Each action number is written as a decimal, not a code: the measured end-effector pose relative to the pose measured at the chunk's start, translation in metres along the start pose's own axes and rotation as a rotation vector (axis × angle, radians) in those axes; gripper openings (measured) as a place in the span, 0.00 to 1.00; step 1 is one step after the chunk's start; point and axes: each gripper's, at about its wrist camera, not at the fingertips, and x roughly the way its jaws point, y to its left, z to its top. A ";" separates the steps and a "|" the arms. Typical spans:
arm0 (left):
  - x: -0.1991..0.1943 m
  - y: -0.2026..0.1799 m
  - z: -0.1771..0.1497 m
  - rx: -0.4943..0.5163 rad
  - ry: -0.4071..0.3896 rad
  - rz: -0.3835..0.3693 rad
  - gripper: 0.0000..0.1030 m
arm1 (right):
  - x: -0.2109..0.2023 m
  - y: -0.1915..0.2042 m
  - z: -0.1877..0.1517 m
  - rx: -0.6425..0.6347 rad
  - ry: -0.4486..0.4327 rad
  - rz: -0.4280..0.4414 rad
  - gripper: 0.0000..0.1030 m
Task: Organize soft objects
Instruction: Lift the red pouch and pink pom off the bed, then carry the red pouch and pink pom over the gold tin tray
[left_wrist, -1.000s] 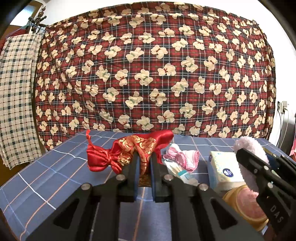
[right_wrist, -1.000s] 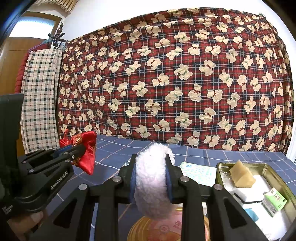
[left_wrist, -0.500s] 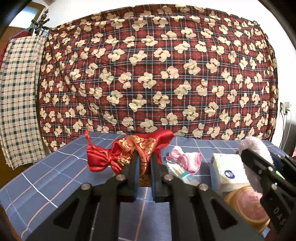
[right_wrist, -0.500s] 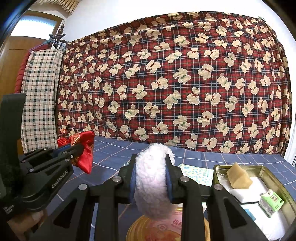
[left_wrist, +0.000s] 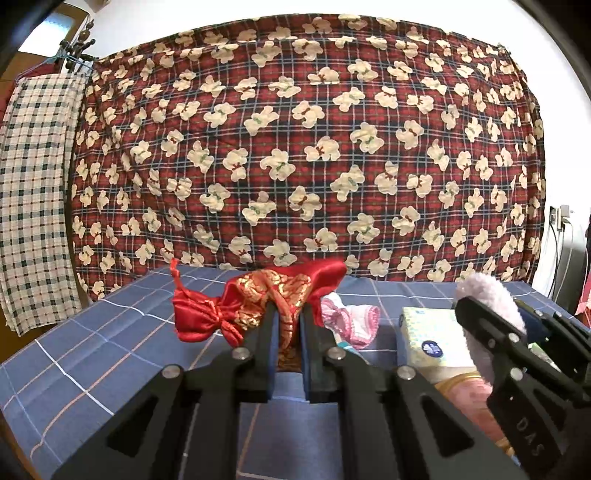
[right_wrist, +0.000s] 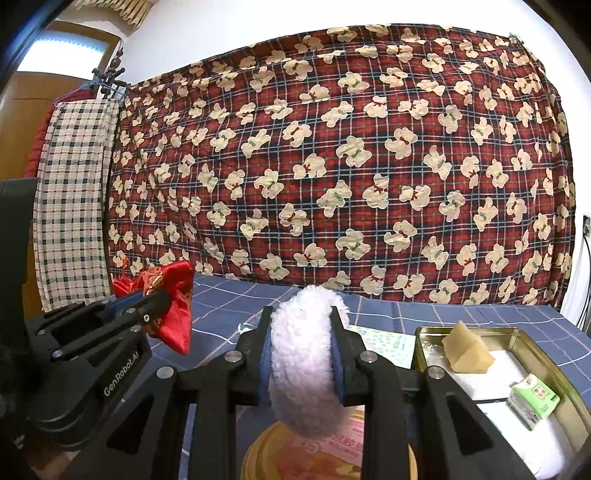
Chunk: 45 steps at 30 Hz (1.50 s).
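Observation:
My left gripper is shut on a red and gold satin pouch and holds it up above the blue checked table. The pouch also shows at the left of the right wrist view. My right gripper is shut on a fluffy white pad, held above a round gold tin lid. In the left wrist view the pad and the right gripper appear at the right. A pink and white cloth lies on the table behind the pouch.
A tissue pack lies right of the pink cloth. An open gold metal tin at the right holds a beige wedge, white padding and a small green packet. A bear-print quilt hangs behind the table.
Both grippers have risen and tilted a little with their loads still held. The grips have not changed.

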 end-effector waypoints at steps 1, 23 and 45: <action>0.000 0.000 0.000 0.001 -0.001 -0.002 0.08 | -0.002 -0.001 0.000 0.002 -0.002 -0.004 0.28; -0.004 -0.024 -0.003 -0.004 0.004 -0.072 0.08 | -0.014 -0.009 0.000 -0.016 -0.073 -0.002 0.28; -0.011 -0.101 0.026 0.015 0.127 -0.289 0.08 | -0.050 -0.102 0.017 0.121 -0.068 -0.138 0.28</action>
